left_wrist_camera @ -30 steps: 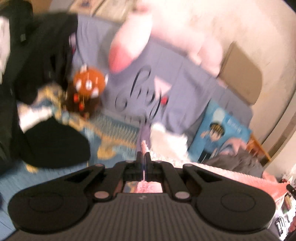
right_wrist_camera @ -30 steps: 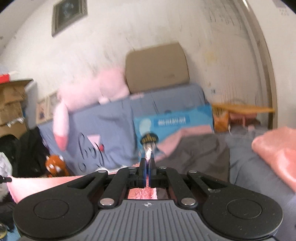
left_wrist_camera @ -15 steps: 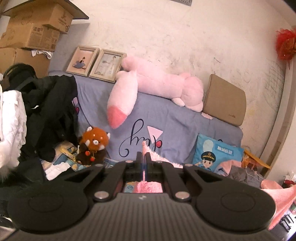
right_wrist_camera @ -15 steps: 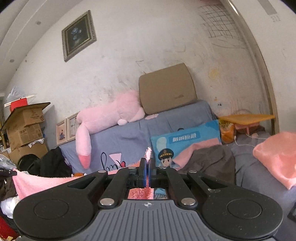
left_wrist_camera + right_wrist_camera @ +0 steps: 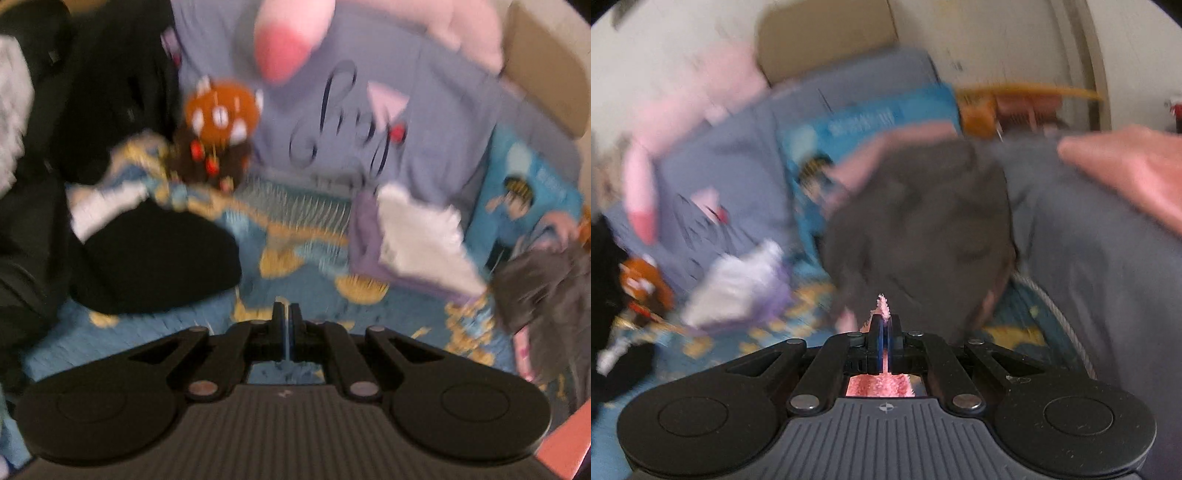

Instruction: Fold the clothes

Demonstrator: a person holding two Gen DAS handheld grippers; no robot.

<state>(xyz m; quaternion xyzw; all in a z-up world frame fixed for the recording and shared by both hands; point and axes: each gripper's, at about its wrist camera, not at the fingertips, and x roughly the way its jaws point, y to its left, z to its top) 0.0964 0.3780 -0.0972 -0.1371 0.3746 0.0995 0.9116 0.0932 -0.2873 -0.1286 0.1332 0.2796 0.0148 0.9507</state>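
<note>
My right gripper (image 5: 885, 321) is shut on a corner of the pink fleece cloth (image 5: 882, 308); a tuft sticks out above the fingertips and more pink shows under them. My left gripper (image 5: 285, 314) has its jaws together with only a thin gap; no pink cloth shows between them, only the blue patterned bed cover (image 5: 310, 295) below. A pink edge (image 5: 561, 454) sits at the lower right corner of the left wrist view. Both views are blurred by motion.
On the bed lie a grey garment (image 5: 919, 218), a white and lilac folded piece (image 5: 417, 240), black clothes (image 5: 147, 254), a red panda toy (image 5: 221, 122), a blue cartoon pillow (image 5: 871, 122) and a pink plush (image 5: 291, 48). A pink folded item (image 5: 1126, 166) lies right.
Both grippers have tilted down from the wall towards the bed. The pink cloth seen in the left jaws half a second ago no longer shows there.
</note>
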